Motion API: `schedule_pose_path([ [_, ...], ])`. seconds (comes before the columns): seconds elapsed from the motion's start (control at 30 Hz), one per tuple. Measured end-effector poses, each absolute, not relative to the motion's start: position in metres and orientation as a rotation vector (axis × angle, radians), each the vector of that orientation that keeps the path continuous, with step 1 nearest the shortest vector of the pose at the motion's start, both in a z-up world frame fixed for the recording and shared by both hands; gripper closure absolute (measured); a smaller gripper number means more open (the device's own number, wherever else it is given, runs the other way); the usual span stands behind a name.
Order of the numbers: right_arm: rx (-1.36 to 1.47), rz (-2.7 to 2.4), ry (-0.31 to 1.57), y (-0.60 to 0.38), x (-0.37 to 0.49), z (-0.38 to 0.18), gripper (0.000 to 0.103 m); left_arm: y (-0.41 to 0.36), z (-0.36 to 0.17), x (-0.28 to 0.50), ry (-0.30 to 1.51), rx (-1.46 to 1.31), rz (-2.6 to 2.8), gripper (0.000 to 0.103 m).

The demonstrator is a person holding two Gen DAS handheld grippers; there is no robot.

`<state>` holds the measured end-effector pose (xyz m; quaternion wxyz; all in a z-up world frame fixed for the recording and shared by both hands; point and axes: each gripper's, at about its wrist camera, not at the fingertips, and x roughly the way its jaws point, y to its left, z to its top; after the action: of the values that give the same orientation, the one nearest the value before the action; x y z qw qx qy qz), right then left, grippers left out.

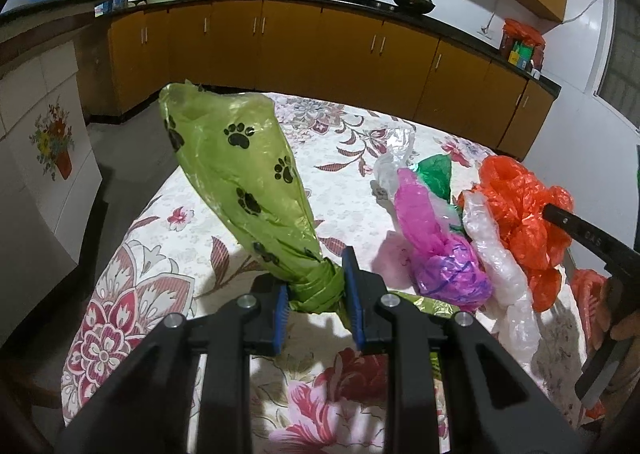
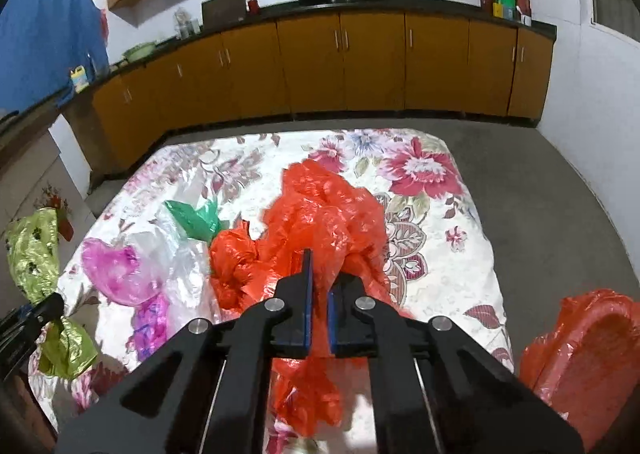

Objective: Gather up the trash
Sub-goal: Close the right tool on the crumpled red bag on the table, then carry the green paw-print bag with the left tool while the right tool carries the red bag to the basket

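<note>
Left gripper (image 1: 316,294) clamps green paw-print bag (image 1: 240,181) at knot, frame centre; right gripper (image 2: 319,308) pinches orange bag (image 2: 328,205), lower centre.

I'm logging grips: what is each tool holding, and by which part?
Left tool: green paw-print bag, by its twisted neck. Right tool: orange bag, by a bunched fold of film.
</note>
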<state>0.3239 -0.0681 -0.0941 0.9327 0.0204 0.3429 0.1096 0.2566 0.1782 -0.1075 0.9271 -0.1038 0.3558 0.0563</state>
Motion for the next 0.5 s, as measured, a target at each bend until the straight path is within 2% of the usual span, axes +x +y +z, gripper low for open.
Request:
schedule_pose_path([
  [0.5,0.142,0.319,0.510,-0.097,0.263,-0.011,0.098,0.143,-0.071,0.242,0.666,-0.169,0.013,0.078],
])
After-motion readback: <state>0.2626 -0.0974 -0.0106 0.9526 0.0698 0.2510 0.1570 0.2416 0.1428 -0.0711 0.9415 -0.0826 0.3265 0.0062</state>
